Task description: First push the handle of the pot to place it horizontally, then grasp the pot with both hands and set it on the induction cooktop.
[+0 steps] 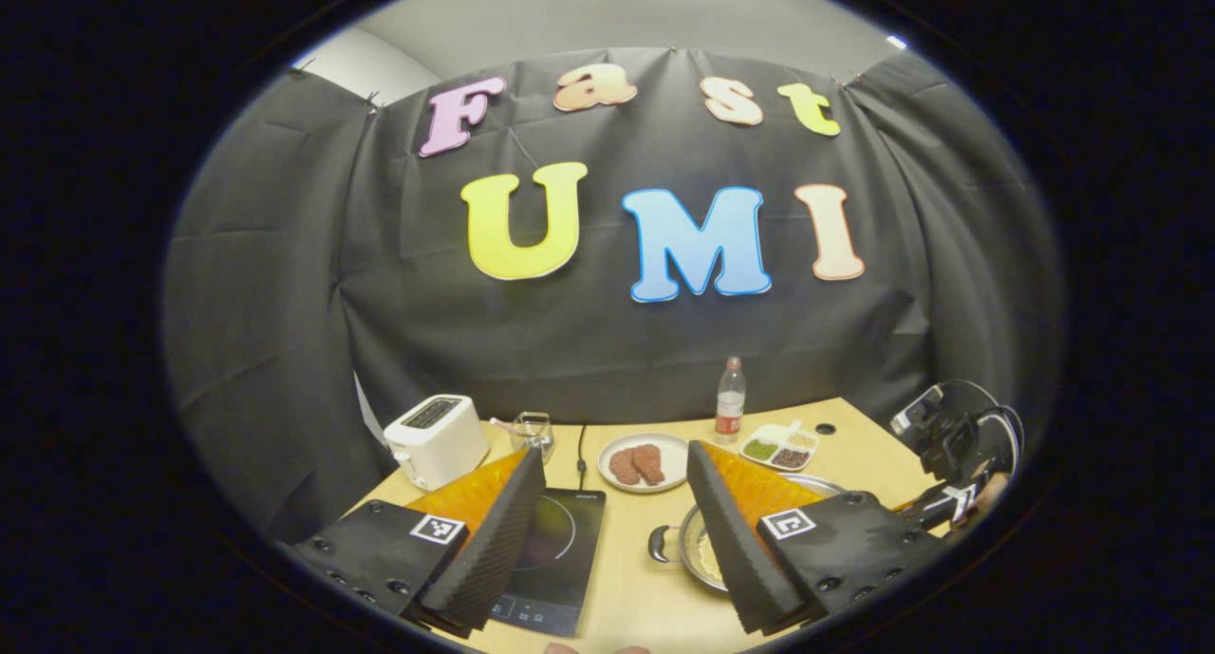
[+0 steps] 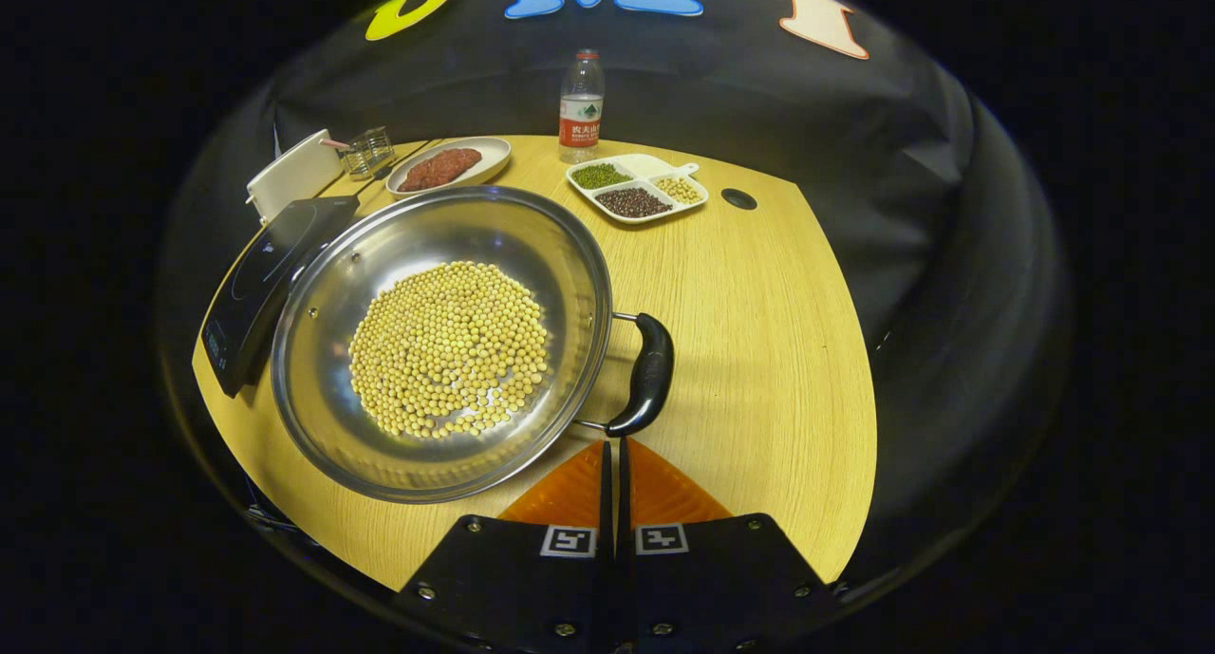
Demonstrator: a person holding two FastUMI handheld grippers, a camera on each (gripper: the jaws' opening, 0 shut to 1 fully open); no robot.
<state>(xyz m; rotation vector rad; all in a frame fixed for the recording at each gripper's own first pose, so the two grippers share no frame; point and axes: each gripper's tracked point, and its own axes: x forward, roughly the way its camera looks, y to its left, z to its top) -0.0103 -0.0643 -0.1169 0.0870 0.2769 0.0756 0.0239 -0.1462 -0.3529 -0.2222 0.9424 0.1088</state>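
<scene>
pot (image 1: pixel 698 550): my left gripper's finger (image 1: pixel 736 531) hides most of it | induction cooktop (image 2: pixel 271 274): pot rim covers its right edge in right gripper view | toaster (image 2: pixel 292 175): partly behind cooktop | bottle (image 1: pixel 729 402) label: too small to tell

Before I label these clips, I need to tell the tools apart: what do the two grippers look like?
The left gripper has two black ribbed wedge fingers with translucent orange backing, on black bolted mounts, each with a square black-and-white marker. The right gripper is built alike: orange-backed fingers, black bolted mounts, two square markers. In the left gripper view its black body carries looping black cables.
</scene>
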